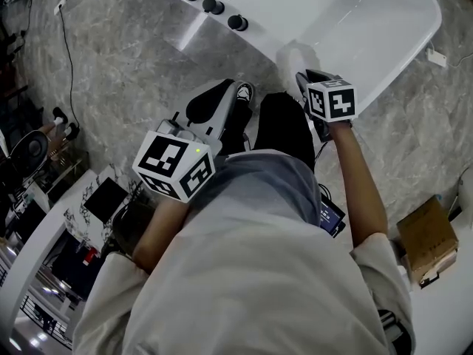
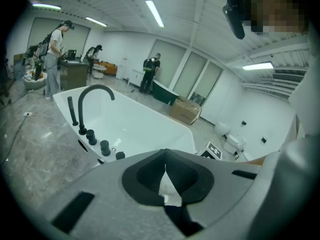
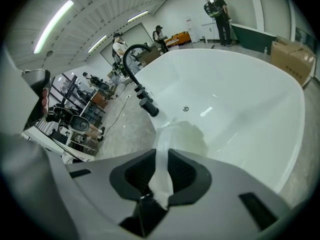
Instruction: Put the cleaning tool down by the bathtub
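Observation:
The white bathtub (image 1: pixel 384 21) fills the upper right of the head view, with black tap knobs (image 1: pixel 214 6) on its rim. My right gripper (image 1: pixel 304 80) hovers at the tub's near rim, shut on a pale, soft cleaning tool (image 1: pixel 294 56) whose free end rests on the rim. In the right gripper view the tool (image 3: pixel 164 141) runs as a white strip from between the pads of the right gripper (image 3: pixel 159 156) toward the tub (image 3: pixel 240 99). My left gripper (image 1: pixel 222 98) hangs over the floor left of it; the left gripper (image 2: pixel 165 154) has its tips together, with nothing held.
Grey marble floor surrounds the tub. A black curved faucet (image 2: pixel 92 91) stands on the tub's rim. A cardboard box (image 1: pixel 427 239) lies at the right, a cable (image 1: pixel 70 65) at the left. Several people (image 2: pixel 52 59) and another box (image 2: pixel 185 110) stand beyond the tub.

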